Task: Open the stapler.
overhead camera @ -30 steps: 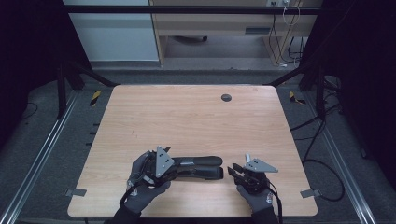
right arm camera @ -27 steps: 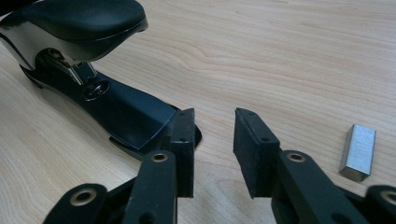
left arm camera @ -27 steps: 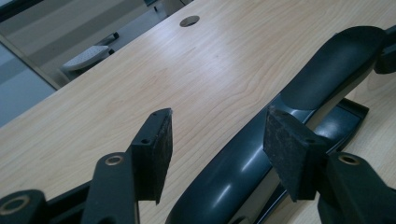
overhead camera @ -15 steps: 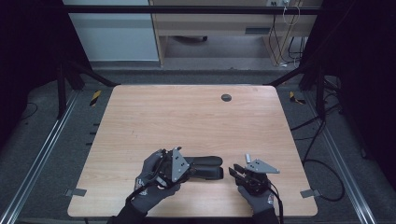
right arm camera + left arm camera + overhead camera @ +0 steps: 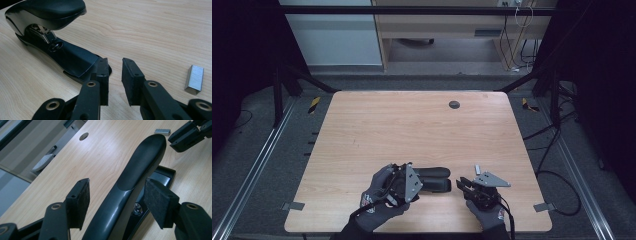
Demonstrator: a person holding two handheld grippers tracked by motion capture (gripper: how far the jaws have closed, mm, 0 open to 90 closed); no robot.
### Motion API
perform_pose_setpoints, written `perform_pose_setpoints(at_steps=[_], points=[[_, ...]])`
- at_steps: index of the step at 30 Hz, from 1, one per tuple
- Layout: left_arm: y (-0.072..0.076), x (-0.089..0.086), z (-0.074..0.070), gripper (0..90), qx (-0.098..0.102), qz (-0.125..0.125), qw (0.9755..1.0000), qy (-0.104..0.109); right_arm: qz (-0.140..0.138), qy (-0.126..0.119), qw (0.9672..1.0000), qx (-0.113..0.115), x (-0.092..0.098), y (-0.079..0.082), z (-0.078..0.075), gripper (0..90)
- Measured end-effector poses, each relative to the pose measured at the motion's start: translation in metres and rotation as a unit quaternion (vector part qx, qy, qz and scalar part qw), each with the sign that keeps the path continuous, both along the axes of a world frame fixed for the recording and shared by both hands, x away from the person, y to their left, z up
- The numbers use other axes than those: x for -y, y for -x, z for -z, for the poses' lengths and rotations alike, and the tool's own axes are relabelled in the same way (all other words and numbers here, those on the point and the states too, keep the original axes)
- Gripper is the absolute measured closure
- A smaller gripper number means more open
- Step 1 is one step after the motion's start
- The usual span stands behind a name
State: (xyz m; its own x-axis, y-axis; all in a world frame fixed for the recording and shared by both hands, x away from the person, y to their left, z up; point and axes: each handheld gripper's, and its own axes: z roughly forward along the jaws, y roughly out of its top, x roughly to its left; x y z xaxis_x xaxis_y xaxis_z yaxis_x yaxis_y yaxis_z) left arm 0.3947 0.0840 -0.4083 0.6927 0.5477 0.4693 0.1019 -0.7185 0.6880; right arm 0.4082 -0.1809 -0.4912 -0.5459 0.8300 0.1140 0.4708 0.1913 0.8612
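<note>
Between the 2 grippers lies a glossy black curved-handled stapler [image 5: 434,178], lid raised; left gripper [image 5: 117,202] jaws straddle it wide without touching, right gripper [image 5: 115,77] at its 3 o'clock has been narrowing, empty.

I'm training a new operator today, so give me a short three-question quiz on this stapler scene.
1. True or false: the left gripper has its pads clamped on the stapler.
2. What small metal item lies on the table beside the right gripper?
3. The right gripper's jaws hold: A) the stapler B) nothing C) the staples

Key:
1. False; the pads stand clear on either side.
2. A block of staples.
3. B
</note>
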Motion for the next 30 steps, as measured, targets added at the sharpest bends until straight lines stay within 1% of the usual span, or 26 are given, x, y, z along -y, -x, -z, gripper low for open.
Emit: perform_pose_setpoints(at_steps=[1, 3, 5, 6, 8, 9, 11, 12, 14, 16, 19, 24, 26, 28, 29, 30], points=[[0.000, 0.004, 0.002, 37.2, -0.001, 0.002, 1.0000, -0.007, -0.001, -0.001, 1.0000, 0.001, -0.001, 0.001, 0.000, 76.9], [0.000, 0.007, 0.003, 37.1, 0.001, 0.002, 0.9999, -0.015, -0.002, -0.001, 1.0000, 0.002, -0.001, 0.001, 0.000, 78.1], [0.000, 0.008, 0.004, 37.2, 0.003, 0.002, 0.9999, -0.016, -0.002, 0.000, 1.0000, 0.002, -0.001, 0.001, 0.000, 79.8], [0.000, 0.011, 0.006, 37.3, 0.003, 0.003, 0.9998, -0.021, -0.004, -0.003, 1.0000, -0.001, -0.003, 0.002, 0.000, 82.6], [-0.001, 0.015, 0.007, 37.2, 0.008, 0.003, 0.9995, -0.031, -0.005, -0.001, 1.0000, 0.000, -0.004, 0.002, 0.001, 86.1], [-0.001, 0.015, 0.007, 37.3, 0.008, 0.003, 0.9995, -0.031, -0.005, -0.001, 1.0000, 0.000, -0.004, 0.002, 0.001, 86.1], [-0.001, 0.017, 0.008, 37.6, 0.008, 0.004, 0.9993, -0.036, -0.003, 0.001, 1.0000, 0.000, -0.004, 0.002, 0.001, 89.8], [-0.002, 0.020, 0.010, 38.0, 0.008, 0.005, 0.9991, -0.042, -0.005, 0.001, 1.0000, 0.001, -0.003, 0.002, 0.001, 90.0], [-0.002, 0.022, 0.011, 38.4, 0.006, 0.006, 0.9991, -0.042, -0.006, -0.002, 1.0000, 0.000, -0.003, 0.002, 0.001, 90.0], [-0.003, 0.025, 0.013, 39.0, 0.007, 0.009, 0.9986, -0.051, -0.006, -0.002, 1.0000, -0.002, -0.004, 0.002, 0.002, 90.0], [-0.003, 0.027, 0.014, 39.1, 0.006, 0.010, 0.9985, -0.054, -0.010, -0.002, 0.9999, -0.003, -0.004, 0.002, 0.002, 90.0], [-0.005, 0.033, 0.016, 39.0, 0.012, 0.010, 0.9977, -0.066, -0.011, -0.001, 0.9999, -0.004, -0.006, 0.002, 0.002, 90.0], [-0.005, 0.034, 0.017, 39.0, 0.012, 0.011, 0.9976, -0.067, -0.011, 0.000, 0.9999, -0.004, -0.006, 0.002, 0.003, 90.0], [-0.006, 0.038, 0.019, 38.9, 0.011, 0.013, 0.9970, -0.076, -0.012, 0.000, 0.9999, -0.003, -0.007, 0.002, 0.003, 90.0], [-0.006, 0.038, 0.019, 38.9, 0.011, 0.013, 0.9970, -0.076, -0.013, 0.000, 0.9999, -0.002, -0.007, 0.002, 0.003, 90.0], [-0.006, 0.040, 0.021, 38.9, 0.013, 0.015, 0.9963, -0.083, -0.013, -0.001, 0.9999, -0.005, -0.007, 0.003, 0.003, 90.0]])
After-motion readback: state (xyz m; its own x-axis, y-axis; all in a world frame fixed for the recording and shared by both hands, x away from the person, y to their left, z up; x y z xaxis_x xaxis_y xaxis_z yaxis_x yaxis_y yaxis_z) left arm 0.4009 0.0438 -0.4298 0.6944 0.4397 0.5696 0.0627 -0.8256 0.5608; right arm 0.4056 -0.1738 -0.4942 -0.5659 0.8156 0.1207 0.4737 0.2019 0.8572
